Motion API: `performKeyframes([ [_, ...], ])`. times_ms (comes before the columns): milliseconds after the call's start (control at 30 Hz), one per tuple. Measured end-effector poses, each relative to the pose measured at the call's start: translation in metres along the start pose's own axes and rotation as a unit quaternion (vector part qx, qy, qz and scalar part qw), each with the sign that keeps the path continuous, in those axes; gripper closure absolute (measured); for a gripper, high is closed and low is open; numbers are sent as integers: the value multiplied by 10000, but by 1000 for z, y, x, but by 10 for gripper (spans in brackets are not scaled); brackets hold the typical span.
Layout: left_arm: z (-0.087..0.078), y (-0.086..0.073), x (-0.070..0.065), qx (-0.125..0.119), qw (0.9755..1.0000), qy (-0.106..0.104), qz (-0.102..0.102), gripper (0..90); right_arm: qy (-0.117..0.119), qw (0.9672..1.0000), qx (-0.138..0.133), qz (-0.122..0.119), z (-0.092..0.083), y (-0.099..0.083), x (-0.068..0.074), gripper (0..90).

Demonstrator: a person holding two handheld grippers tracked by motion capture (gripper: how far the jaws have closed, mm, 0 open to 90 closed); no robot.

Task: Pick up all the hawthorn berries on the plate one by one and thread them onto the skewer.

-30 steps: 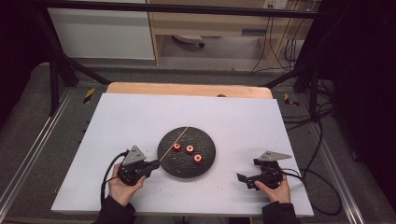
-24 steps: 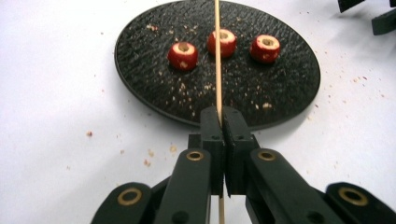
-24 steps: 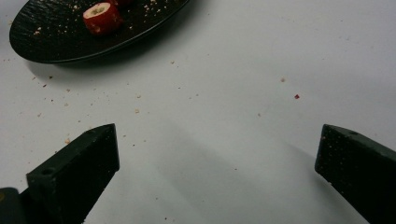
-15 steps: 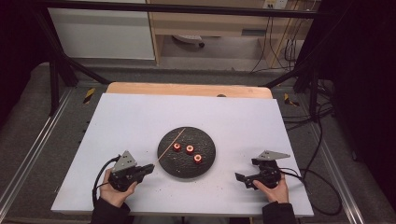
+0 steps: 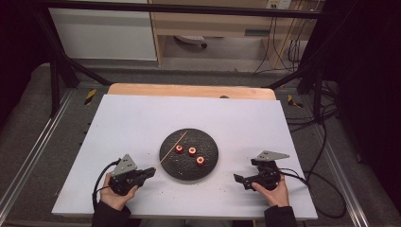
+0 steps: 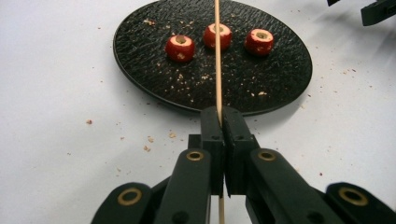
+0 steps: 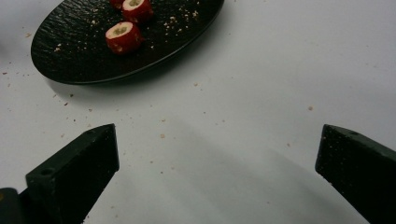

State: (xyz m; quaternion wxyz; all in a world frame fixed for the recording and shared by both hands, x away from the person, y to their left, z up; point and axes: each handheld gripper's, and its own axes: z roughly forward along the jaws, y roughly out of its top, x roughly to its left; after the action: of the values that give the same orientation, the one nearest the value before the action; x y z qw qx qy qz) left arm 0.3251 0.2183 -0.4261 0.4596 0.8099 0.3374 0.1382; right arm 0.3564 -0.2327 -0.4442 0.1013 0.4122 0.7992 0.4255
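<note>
Left claw: my jaws are pinched tight on the skewer.
Skewer: runs ahead from my tips, over the plate.
Rolls: three, red, on the plate ahead.
Right claw: my jaws are spread wide, nothing between; plate ahead-left.

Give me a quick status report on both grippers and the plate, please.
Left gripper shut on wooden skewer, which reaches out over the black plate. Right gripper open, empty, beside plate. Three red cored pieces on plate. Nothing in the way.
</note>
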Motion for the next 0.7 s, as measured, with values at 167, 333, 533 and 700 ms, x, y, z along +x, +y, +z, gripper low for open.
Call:
performKeyframes([
  [167,0,0,1,-25,10000,-2,7,879,21,10000,53,-69,5,10,9,5],
  [333,-1,0,1,-49,10000,-5,9,879,-13,9998,83,-175,9,24,18,5],
  [533,-1,0,1,-55,10000,-18,10,879,-49,9995,149,-284,19,42,31,6],
  [700,0,-1,2,-28,10000,-18,11,879,-88,9985,336,-417,31,60,43,12],
])
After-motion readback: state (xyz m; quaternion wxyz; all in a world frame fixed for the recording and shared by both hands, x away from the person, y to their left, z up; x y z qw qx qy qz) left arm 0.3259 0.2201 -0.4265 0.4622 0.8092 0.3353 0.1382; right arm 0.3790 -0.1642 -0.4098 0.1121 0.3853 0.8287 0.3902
